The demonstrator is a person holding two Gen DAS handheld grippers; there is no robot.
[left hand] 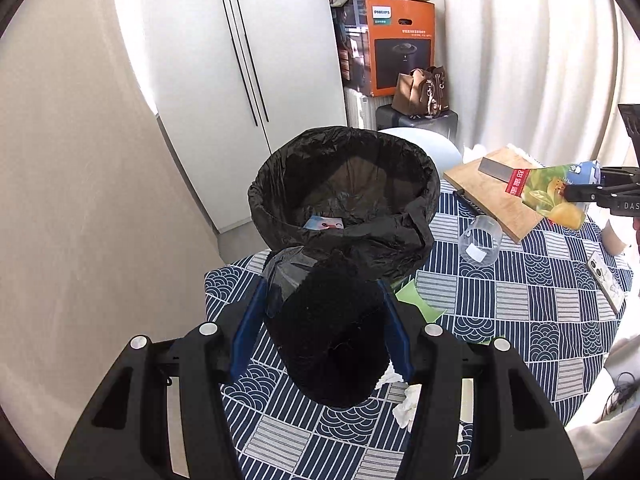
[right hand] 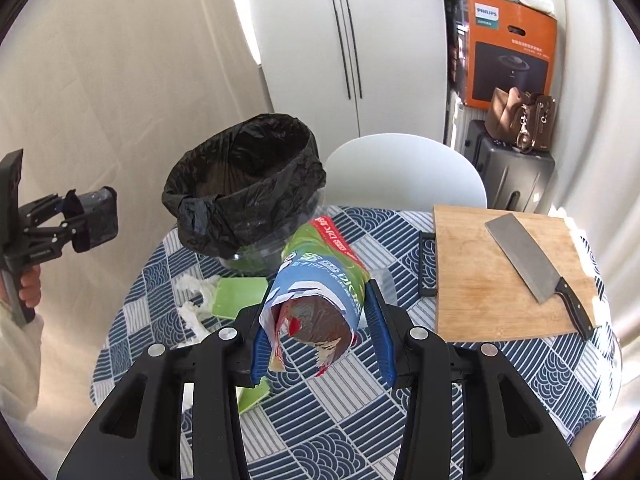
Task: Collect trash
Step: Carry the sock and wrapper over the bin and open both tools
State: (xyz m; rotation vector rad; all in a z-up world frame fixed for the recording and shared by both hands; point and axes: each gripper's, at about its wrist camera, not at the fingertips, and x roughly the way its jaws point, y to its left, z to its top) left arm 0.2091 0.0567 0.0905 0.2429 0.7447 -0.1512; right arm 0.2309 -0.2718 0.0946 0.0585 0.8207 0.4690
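Note:
A bin with a black liner (left hand: 280, 176) (right hand: 224, 204) stands on the patterned tablecloth (left hand: 520, 312), and a small printed packet (left hand: 324, 224) lies inside it. My left gripper (left hand: 324, 284) (right hand: 80, 220) is shut on a dark cup-shaped container with a fuzzy black end (left hand: 328, 340) (right hand: 98, 216), held in the air just in front of the bin. My right gripper (right hand: 320, 292) (left hand: 576, 192) is shut on a green and blue snack bag (right hand: 320, 276) (left hand: 548, 192), raised above the table to the right of the bin.
A wooden cutting board (right hand: 480, 280) with a cleaver (right hand: 520, 252) lies at the right. A clear plastic cup (left hand: 480, 244), green paper (right hand: 236, 292) and crumpled tissues (right hand: 192, 308) lie near the bin. A white chair (right hand: 400, 172) stands behind the table. A phone (left hand: 604, 280) lies near the edge.

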